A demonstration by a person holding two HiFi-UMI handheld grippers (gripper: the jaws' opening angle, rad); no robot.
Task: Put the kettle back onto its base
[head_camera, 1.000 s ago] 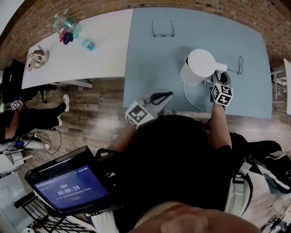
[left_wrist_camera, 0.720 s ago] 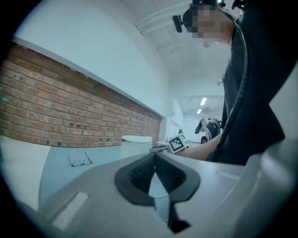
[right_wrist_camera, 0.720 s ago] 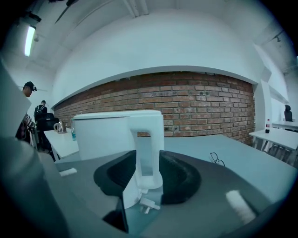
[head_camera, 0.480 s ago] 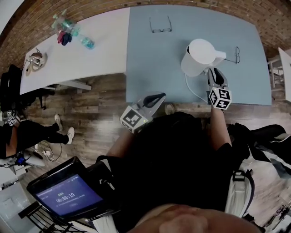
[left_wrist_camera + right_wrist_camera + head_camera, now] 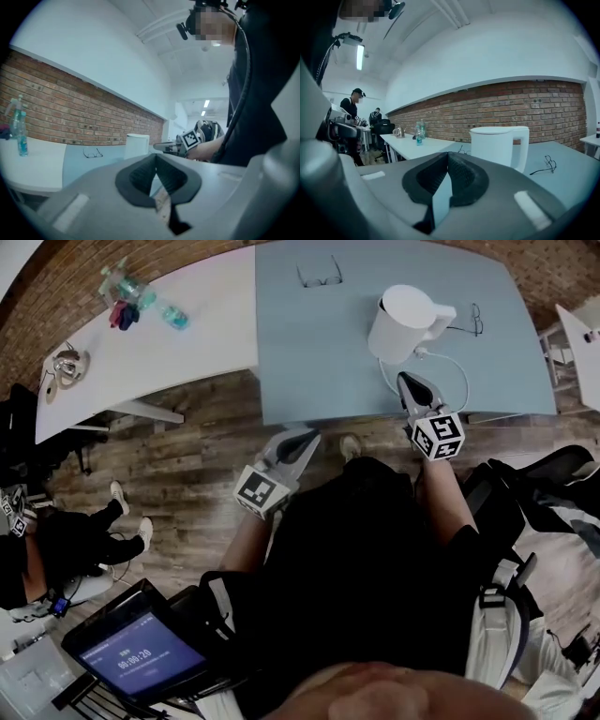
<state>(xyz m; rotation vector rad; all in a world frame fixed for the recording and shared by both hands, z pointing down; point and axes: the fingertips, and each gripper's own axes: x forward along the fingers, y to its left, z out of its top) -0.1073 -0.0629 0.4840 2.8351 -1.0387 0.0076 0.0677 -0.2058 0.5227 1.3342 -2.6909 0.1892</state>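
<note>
The white kettle (image 5: 405,322) stands upright on the blue table (image 5: 309,352), its white cord (image 5: 441,360) curling out from under it; its base is hidden beneath it. My right gripper (image 5: 403,381) hangs off the table's near edge, short of the kettle, shut with nothing between the jaws. In the right gripper view the kettle (image 5: 499,145) stands ahead, handle to the right, beyond the closed right gripper (image 5: 448,157). My left gripper (image 5: 312,434) is over the wooden floor, its tips together and empty. The left gripper view shows the kettle (image 5: 137,144) far ahead.
Two pairs of glasses lie on the blue table, glasses (image 5: 320,276) at the far edge and glasses (image 5: 473,319) right of the kettle. A white table (image 5: 141,352) at left carries bottles (image 5: 141,298). A person (image 5: 37,540) sits at far left.
Both grippers have drawn back from the table toward the person. The right gripper left the kettle's handle and its jaws closed. The kettle stayed put.
</note>
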